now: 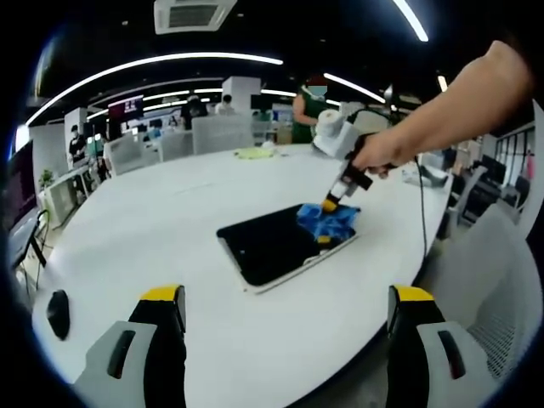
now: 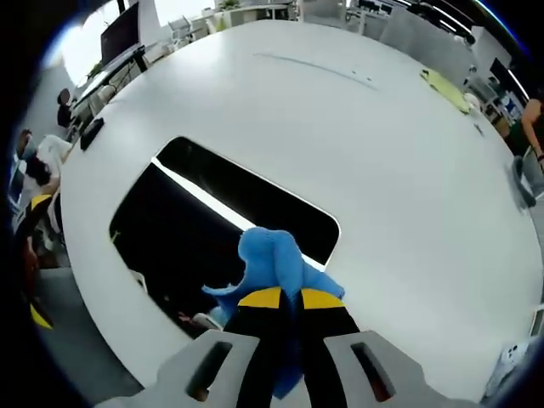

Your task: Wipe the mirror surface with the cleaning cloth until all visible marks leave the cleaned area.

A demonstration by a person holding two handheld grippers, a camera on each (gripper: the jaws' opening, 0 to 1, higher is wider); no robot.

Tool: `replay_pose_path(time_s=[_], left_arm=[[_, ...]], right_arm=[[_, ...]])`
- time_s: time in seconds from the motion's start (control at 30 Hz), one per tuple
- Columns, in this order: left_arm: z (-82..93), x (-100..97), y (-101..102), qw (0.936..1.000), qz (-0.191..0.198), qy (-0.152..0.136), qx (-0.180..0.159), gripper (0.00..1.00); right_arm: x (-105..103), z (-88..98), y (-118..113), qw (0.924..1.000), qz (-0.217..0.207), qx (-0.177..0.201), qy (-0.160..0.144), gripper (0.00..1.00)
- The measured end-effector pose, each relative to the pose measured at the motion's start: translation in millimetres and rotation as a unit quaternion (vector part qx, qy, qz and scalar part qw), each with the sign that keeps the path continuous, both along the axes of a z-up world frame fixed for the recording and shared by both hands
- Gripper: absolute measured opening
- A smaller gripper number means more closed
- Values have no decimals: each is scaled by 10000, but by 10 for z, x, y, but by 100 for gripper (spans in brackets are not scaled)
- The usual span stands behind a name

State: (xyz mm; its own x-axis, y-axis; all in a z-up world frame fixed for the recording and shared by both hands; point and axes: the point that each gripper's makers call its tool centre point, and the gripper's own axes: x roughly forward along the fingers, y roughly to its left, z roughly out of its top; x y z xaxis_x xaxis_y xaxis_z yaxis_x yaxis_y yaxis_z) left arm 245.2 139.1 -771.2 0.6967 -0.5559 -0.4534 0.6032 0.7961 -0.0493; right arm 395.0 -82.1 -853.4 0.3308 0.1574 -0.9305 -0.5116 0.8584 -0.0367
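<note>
Mirror (image 2: pixel 212 229) lay flat at frame centre on the white bench (image 2: pixel 408 170), glassy and probably fragile. My right hand-held gripper (image 2: pixel 285 299) was clamped on the soft blue cloth (image 2: pixel 268 259), bunched and pressing down; left hand-held gripper (image 1: pixel 285 302) hung apart, empty.

Mirror (image 1: pixel 276 246): dark, rectangular with rounded corners, lying flat on the white surface (image 1: pixel 170 221). Blue cleaning cloth (image 1: pixel 327 221), bunched, rests on the mirror's far end.

cloth (image 2: pixel 270 263) — lower part hidden by tongs | mirror (image 2: pixel 212 223) — partly covered
</note>
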Motion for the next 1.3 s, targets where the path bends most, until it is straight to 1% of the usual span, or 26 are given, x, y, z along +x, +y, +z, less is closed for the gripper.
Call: replay_pose_path(time_s=[0.43,0.5,0.57,0.73,1.03,1.1,1.17,1.3], left_arm=[[-5,-6,-7,10000,-26,-1,22,99],[12,4,0,10000,-13,-66,33,99],[1,-1,-2,10000,-13,-16,12,99],[12,10,6,10000,12,-61,1,99],[25,6,-9,10000,-3,-49,-79,99],[33,3,-22,9999,-25,-44,-149,99],[29,-4,-31,9997,-35,35,-256,99],[22,-12,-44,9995,-44,97,-295,100]], right_arm=[[-3,-2,2,10000,-4,-9,29,1],[-6,-1,3,10000,-10,-9,14,1],[-12,0,5,10000,-25,-11,-20,1],[-50,1,0,9999,7,-73,-105,1],[-196,0,-9,9999,-8,-61,-110,2],[-253,2,-2,9999,-12,-51,-115,2],[-305,5,6,9999,-22,-15,-125,2],[-376,4,8,9999,-78,53,-125,2]])
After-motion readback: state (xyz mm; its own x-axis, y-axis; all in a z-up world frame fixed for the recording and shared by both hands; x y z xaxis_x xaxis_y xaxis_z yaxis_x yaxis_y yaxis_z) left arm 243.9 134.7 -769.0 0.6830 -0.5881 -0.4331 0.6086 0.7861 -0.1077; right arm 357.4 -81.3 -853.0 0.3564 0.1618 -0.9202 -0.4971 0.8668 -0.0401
